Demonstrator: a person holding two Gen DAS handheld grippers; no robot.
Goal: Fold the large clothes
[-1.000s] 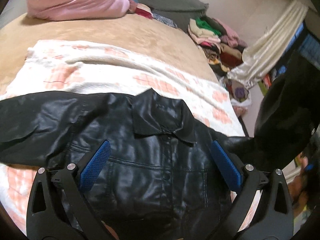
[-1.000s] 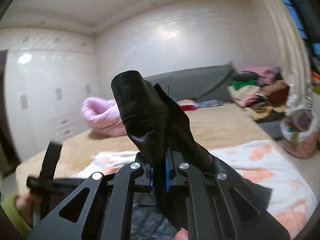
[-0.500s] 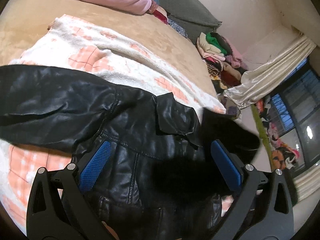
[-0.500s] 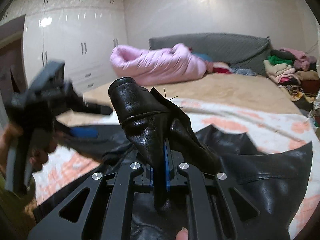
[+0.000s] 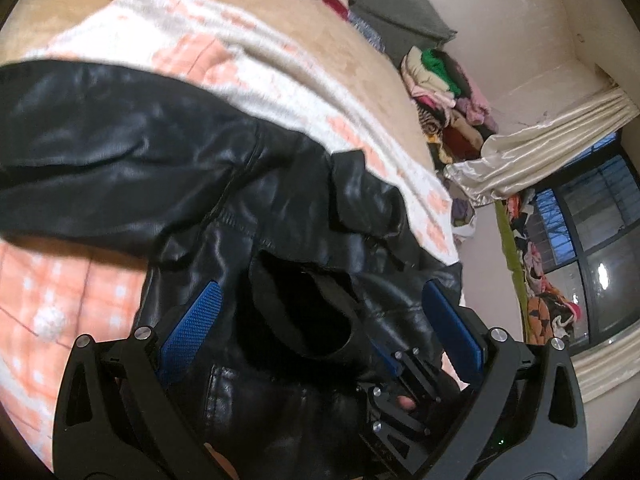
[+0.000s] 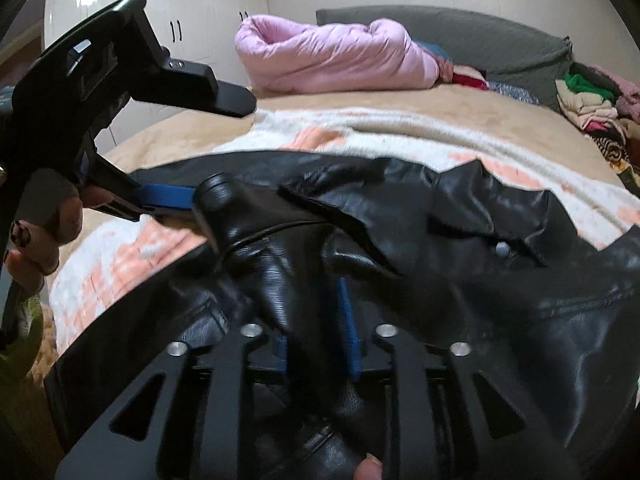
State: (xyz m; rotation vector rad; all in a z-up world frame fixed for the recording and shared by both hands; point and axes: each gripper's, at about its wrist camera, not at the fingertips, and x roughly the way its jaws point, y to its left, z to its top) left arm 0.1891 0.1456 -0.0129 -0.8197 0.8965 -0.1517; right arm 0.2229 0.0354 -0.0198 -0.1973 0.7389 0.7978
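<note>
**Op:** Left wrist view first. My left gripper point(image 5: 320, 332) hangs over the black leather jacket point(image 5: 132, 168), jaws spread wide, blue pads point(image 5: 188, 332) clear of the leather on both sides. Nothing held there.

**Log:** Where does the jacket lie?

**Op:** Front up on the white-and-peach blanket point(image 5: 248, 56), which covers the tan bed point(image 5: 360, 92). One sleeve runs off to the left of frame. The other sleeve's cuff point(image 5: 304, 312) is folded in over the chest, its dark opening facing my camera, between my pads but touching neither. The right gripper point(image 5: 404, 384) pokes in at lower right, right behind that cuff. Collar point(image 5: 360, 196) sits just beyond.

**Log:** Background?

**Op:** Pile of clothes point(image 5: 444, 84) by the wall, cream curtain point(image 5: 540, 140), dark window point(image 5: 600, 232).

**Log:** Right wrist view.

**Op:** My right gripper point(image 6: 316, 332) has its jaws opening. The sleeve point(image 6: 280, 272) still lies between the blue pads, but I see gaps; the grip looks let go. The cuff point(image 6: 216, 192) points away to upper left, resting on the jacket point(image 6: 500, 280). The left gripper point(image 6: 120, 100) stands at far left, a hand point(image 6: 44, 236) on its handle, one blue pad point(image 6: 168, 196) just beside the cuff.

**Log:** Further back?

**Op:** A pink quilt point(image 6: 332, 56) rolled against the grey headboard point(image 6: 460, 36), white wardrobe point(image 6: 160, 8) behind.
</note>
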